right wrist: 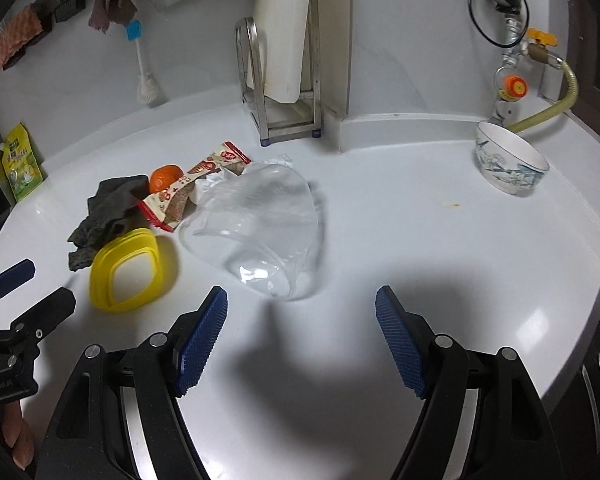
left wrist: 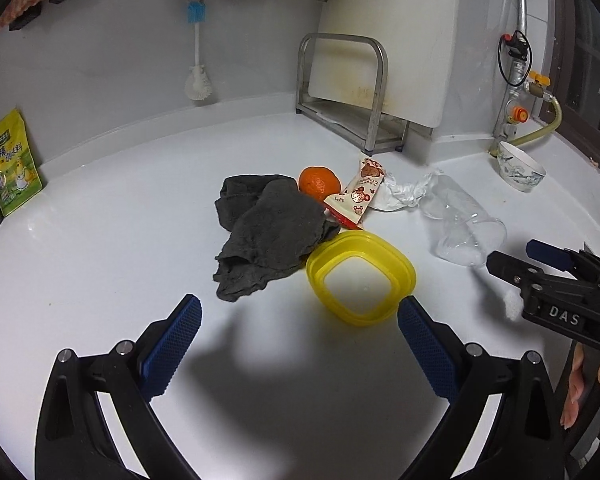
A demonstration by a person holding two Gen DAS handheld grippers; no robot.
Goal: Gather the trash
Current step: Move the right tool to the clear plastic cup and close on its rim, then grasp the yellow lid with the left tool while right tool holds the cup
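On the white counter lie a clear plastic cup (right wrist: 260,224) on its side, a red and white snack wrapper (right wrist: 188,184), crumpled white paper (left wrist: 400,194), an orange (left wrist: 318,182), a dark grey rag (left wrist: 266,232) and a yellow container (left wrist: 360,276). My left gripper (left wrist: 300,332) is open and empty, just short of the yellow container (right wrist: 126,270). My right gripper (right wrist: 302,336) is open and empty, just short of the cup (left wrist: 460,220). The right gripper (left wrist: 512,264) also shows at the right edge of the left wrist view.
A patterned bowl (right wrist: 508,164) stands at the back right near a gas pipe and yellow hose (right wrist: 548,108). A metal rack with a white cutting board (left wrist: 352,112) stands at the back. A green pouch (left wrist: 12,164) leans at the left wall. A brush (left wrist: 198,76) hangs on the wall.
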